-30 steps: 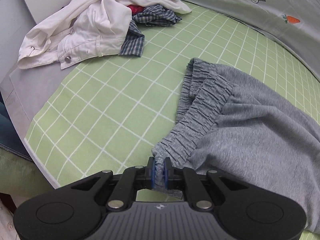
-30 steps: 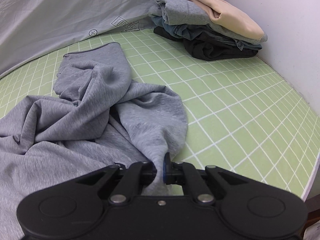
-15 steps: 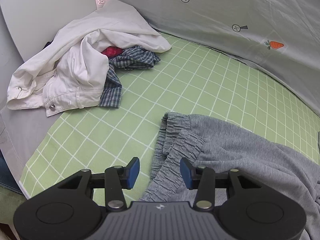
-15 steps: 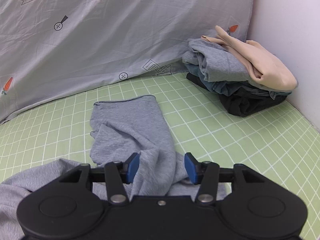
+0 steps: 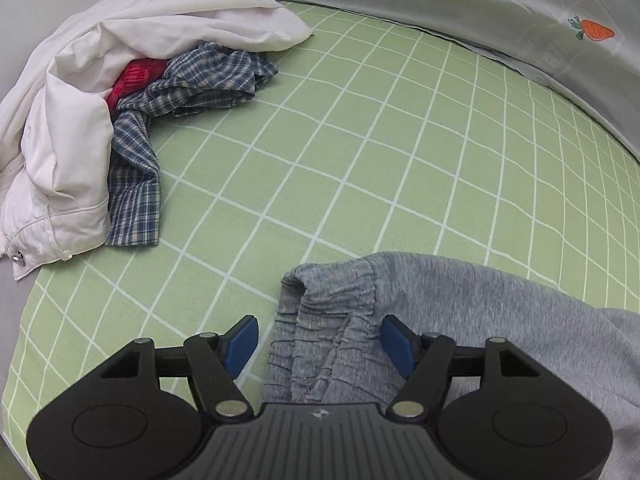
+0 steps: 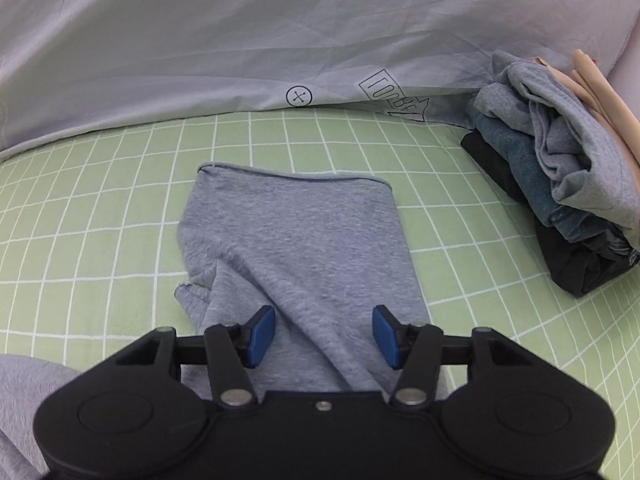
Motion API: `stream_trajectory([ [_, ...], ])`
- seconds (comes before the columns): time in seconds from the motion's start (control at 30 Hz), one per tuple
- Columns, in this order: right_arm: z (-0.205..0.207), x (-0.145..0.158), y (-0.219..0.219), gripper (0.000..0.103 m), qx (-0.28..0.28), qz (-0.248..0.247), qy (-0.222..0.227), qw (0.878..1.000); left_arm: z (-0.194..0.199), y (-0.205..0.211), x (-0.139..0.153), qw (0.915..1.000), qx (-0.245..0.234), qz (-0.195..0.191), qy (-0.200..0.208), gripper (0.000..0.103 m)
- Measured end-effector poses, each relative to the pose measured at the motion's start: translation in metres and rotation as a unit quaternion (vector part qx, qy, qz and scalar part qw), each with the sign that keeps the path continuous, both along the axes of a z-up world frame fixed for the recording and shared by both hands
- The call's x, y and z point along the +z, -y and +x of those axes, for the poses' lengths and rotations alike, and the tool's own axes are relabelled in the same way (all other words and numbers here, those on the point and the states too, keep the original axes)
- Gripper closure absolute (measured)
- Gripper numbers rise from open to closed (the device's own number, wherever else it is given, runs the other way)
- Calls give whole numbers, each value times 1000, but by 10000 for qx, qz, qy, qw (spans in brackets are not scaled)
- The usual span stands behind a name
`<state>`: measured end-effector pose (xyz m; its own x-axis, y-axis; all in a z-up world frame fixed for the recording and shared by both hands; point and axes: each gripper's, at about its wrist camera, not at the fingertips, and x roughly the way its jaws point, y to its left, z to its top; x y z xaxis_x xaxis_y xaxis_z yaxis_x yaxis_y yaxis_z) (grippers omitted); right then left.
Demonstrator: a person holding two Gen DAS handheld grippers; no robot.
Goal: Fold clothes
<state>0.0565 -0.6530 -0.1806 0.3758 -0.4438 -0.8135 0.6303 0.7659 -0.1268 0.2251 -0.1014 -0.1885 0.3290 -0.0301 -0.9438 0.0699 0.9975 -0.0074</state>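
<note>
Both claws gripped the grey pants a second ago; now the left claw [image 5: 319, 342] has just been opening over the waistband [image 5: 328, 320], and the right claw [image 6: 323, 338] gapes over a leg [image 6: 296, 240], pads clear. On the bed [image 5: 360, 160], unfolded clothes [image 5: 120, 100] lie at 10 o'clock, a folded stack [image 6: 560, 184] at 2 o'clock.

A green bed sheet [image 5: 360, 152] with a white grid covers the bed. Along its far edge lies a grey duvet [image 6: 240, 40], wrinkled, printed with a small orange carrot [image 5: 596, 31], a crossed-circle mark [image 6: 298, 95] and a boxed line of lettering [image 6: 390, 98] too distorted to read. A pale wall [image 6: 628, 60] rises at the right end of the bed.
</note>
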Motion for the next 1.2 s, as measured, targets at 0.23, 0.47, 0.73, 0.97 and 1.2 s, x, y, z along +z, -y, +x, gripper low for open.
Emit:
stream_trajectory([
  [0.23,15,8,11,100,222,-117,218,9994,11,8,-3,10000,-82,26,39,56],
  [0.47,30,85,45,100,-128,-1030,1213,9872,22,6,24,9989,133,5,450,87],
  [0.73,29,179,72,98,-282,-1631,2533,9531,61,-12,76,9865,688,157,1475,77],
  [0.97,3,127,47,53,-156,-1178,1673,9787,29,-15,72,9909,568,-15,1221,54],
  [1.2,-89,43,17,53,-931,-265,942,9908,-36,-24,36,9979,416,63,488,50],
])
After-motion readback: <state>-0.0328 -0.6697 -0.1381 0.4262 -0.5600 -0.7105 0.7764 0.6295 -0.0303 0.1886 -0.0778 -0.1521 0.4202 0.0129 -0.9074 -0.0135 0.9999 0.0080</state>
